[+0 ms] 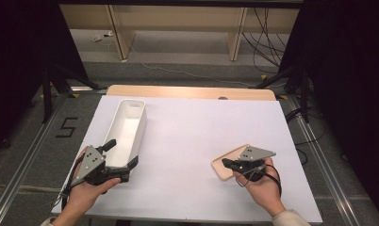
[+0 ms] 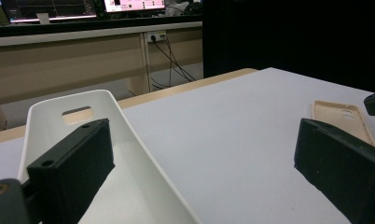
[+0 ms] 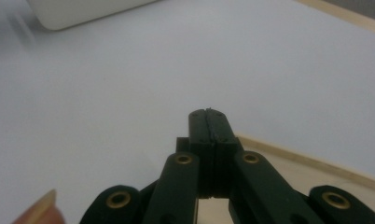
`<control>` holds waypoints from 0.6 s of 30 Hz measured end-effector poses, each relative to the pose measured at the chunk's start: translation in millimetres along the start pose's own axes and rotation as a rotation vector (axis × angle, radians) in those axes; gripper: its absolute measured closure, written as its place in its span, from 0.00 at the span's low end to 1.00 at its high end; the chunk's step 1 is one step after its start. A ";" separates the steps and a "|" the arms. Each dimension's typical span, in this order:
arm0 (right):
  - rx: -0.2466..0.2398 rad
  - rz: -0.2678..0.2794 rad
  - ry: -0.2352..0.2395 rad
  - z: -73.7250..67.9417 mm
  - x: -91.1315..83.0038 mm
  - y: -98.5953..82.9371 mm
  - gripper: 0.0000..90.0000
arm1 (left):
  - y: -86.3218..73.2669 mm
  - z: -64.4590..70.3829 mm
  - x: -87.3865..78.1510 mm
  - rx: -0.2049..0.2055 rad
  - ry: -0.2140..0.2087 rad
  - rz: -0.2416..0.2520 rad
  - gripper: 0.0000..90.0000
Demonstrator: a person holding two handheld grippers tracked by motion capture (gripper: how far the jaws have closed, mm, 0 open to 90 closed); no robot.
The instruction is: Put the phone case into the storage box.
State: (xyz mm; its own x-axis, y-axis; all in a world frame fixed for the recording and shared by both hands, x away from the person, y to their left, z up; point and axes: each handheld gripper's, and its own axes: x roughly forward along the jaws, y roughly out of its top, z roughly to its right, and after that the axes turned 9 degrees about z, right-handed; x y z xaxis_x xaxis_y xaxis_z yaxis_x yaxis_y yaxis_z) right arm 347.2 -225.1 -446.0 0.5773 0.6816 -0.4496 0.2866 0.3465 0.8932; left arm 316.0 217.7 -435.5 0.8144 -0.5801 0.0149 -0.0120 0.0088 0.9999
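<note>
White plastic bin (image 1: 126, 127) lies lengthwise at the left gripper (image 1: 122, 160), whose jaws gape wide astride the bin's near right wall; across the white table (image 1: 192, 141), the right gripper (image 1: 227, 164), jaws pressed together on nothing, hovers over a tan phone case (image 1: 227, 162) lying flat beneath it.

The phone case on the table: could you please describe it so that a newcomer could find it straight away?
Start from the white sheet covering the table and look to its near right part, by the right gripper. There a flat, thin phone case lies, partly under that gripper. Its pale peach colour and shallow rim set it apart from the tall, long white bin on the left.
</note>
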 end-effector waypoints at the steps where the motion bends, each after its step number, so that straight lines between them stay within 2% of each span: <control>1: 0.004 -0.015 0.006 -0.4 1.9 -0.1 1.00 | -0.2 -0.2 0.4 0.000 -0.003 0.005 0.05; 16: 0.009 -0.116 0.009 0.8 18.2 -5.0 1.00 | 0.4 0.3 -0.1 0.001 -0.002 0.004 0.05; 17: 0.037 -0.133 0.002 -0.4 17.7 -5.2 1.00 | 0.3 0.3 -0.1 0.001 -0.001 0.003 0.05; 18: 0.037 -0.127 -0.009 -0.8 19.6 -7.0 1.00 | 0.3 0.0 0.0 0.005 -0.003 0.003 0.05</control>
State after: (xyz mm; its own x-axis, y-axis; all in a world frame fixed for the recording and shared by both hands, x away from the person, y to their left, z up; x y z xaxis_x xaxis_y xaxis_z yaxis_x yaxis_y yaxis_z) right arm 355.9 -213.7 -461.1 0.5415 0.6280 -0.5589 0.3855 0.4053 0.8289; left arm 315.9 217.7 -435.2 0.8126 -0.5825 0.0181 -0.0175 0.0067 0.9998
